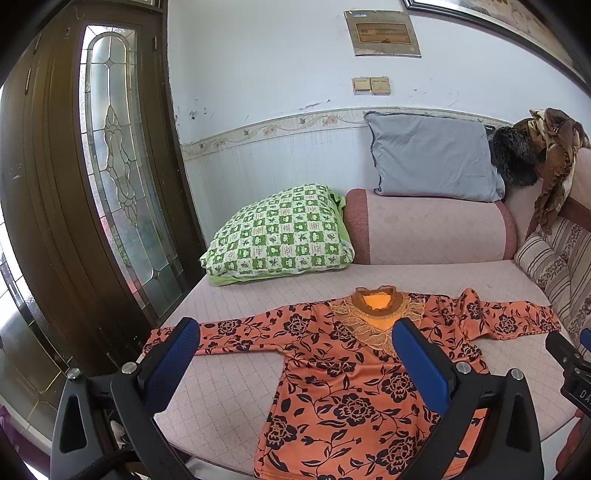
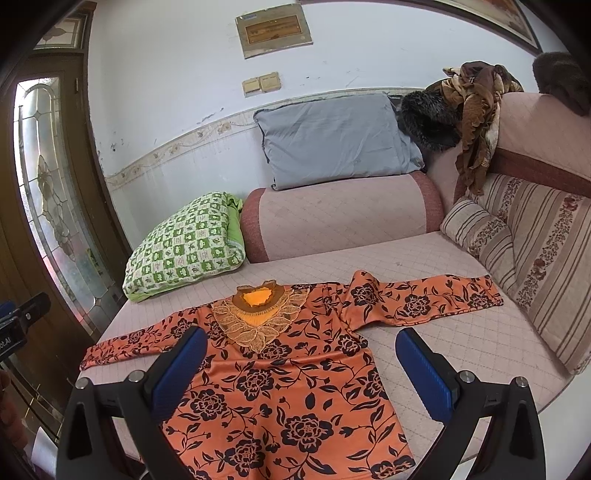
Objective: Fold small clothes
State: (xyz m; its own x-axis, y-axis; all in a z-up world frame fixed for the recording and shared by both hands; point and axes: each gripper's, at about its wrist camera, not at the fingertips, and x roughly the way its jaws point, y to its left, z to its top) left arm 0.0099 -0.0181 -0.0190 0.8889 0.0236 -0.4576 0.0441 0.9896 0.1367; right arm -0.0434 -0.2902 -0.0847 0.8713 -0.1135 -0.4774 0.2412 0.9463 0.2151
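- One sofa (image 2: 424, 266), pink quilted seat, with one rolled armrest (image 2: 343, 218) at its far end and a backrest along the right side.
- One dark wooden door (image 1: 74, 206) with a leaded glass panel, standing left of the sofa.
- Four cushions counted: one grey pillow (image 2: 336, 138) leaning on the wall atop the armrest; one green-and-white checked pillow (image 2: 184, 243) on the seat beside the armrest; two striped floral cushions (image 2: 535, 258) against the backrest.
- One orange top (image 2: 280, 373) with black flower print — laid flat, face up, in the middle of the seat, neckline towards the armrest. Two sleeves are spread out to either side; the right one shows a fold near the shoulder. One lace yoke sits at the collar.
- One brown patterned cloth (image 2: 476, 110) and one dark furry item (image 2: 424, 118) heaped on the backrest corner.
- Two grippers: left gripper (image 1: 295, 365) and right gripper (image 2: 301, 373) — each hangs above the top's lower half, blue pads wide apart, holding nothing.
- Two wall switches (image 1: 371, 85) below one framed plaque (image 1: 382, 32).
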